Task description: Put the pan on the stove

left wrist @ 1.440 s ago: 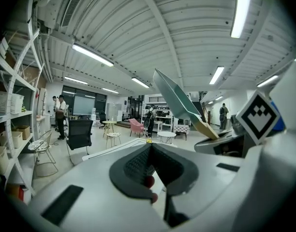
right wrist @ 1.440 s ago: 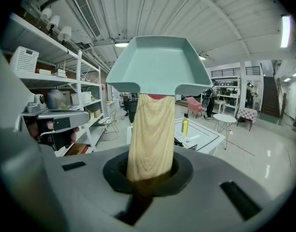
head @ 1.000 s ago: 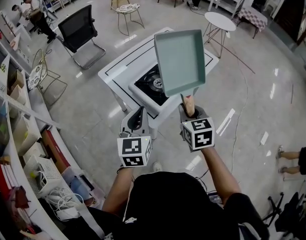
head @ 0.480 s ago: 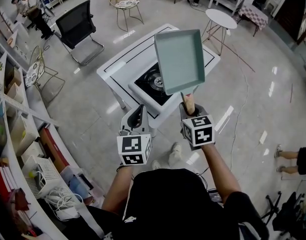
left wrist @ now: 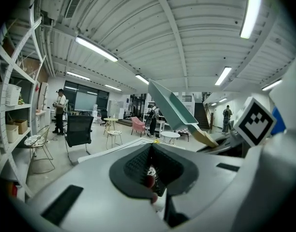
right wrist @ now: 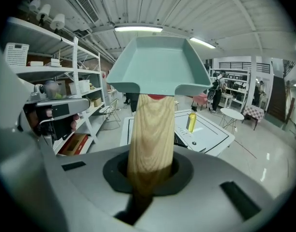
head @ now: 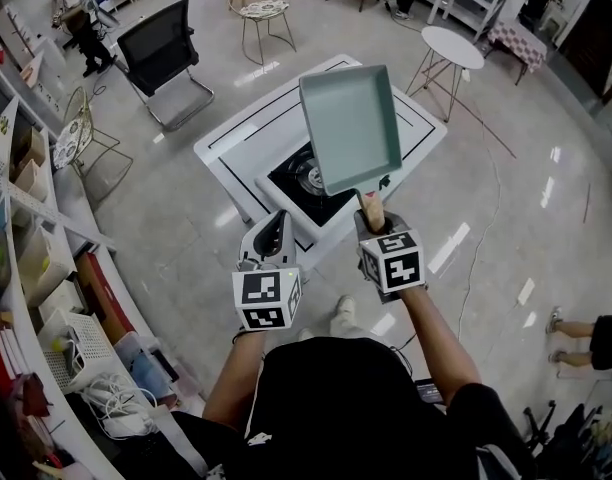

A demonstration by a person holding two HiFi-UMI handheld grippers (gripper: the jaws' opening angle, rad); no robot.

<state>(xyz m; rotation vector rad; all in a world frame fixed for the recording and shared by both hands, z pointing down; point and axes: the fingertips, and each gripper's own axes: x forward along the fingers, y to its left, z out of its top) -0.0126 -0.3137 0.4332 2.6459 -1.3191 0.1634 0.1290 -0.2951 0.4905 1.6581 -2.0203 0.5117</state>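
Note:
A teal rectangular pan [head: 351, 128] with a wooden handle [head: 371, 211] hangs in the air above the black stove [head: 304, 180], which is set in a white table [head: 248, 133]. My right gripper [head: 372, 226] is shut on the handle. In the right gripper view the handle [right wrist: 150, 139] runs out of the closed jaws to the pan [right wrist: 157, 66]. My left gripper [head: 277, 224] hovers beside it on the left, shut and holding nothing. From the left gripper view the pan [left wrist: 170, 108] shows tilted at the right.
A yellow bottle [right wrist: 191, 121] stands on the white table [right wrist: 211, 134]. A black office chair [head: 161, 58], a wire chair [head: 261, 13] and a round side table [head: 451, 43] stand beyond. Shelves [head: 31, 258] line the left wall.
Both grippers have moved forward towards the table. The pan has come a little lower and left over the stove. The person has taken a step.

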